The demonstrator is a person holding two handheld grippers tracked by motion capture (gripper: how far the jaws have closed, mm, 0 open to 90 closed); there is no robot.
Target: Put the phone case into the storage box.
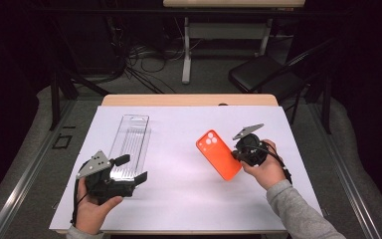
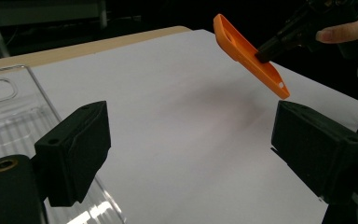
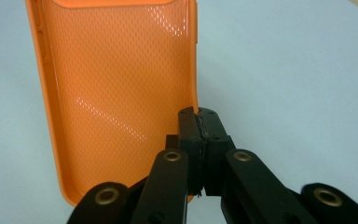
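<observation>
White sheet [image 1: 189,189] spread over a wooden table [image 1: 189,100], its far edge left bare. Beyond, grey floor [image 1: 209,69] with tangled dark cables [image 1: 144,62], pale table legs [image 1: 186,50], and what looks like a black folding chair [image 1: 258,72] at the right

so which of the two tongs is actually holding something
The right tongs, shut on the side wall of the orange phone case and holding it off the table. The left tongs stand open and hold nothing.
</observation>
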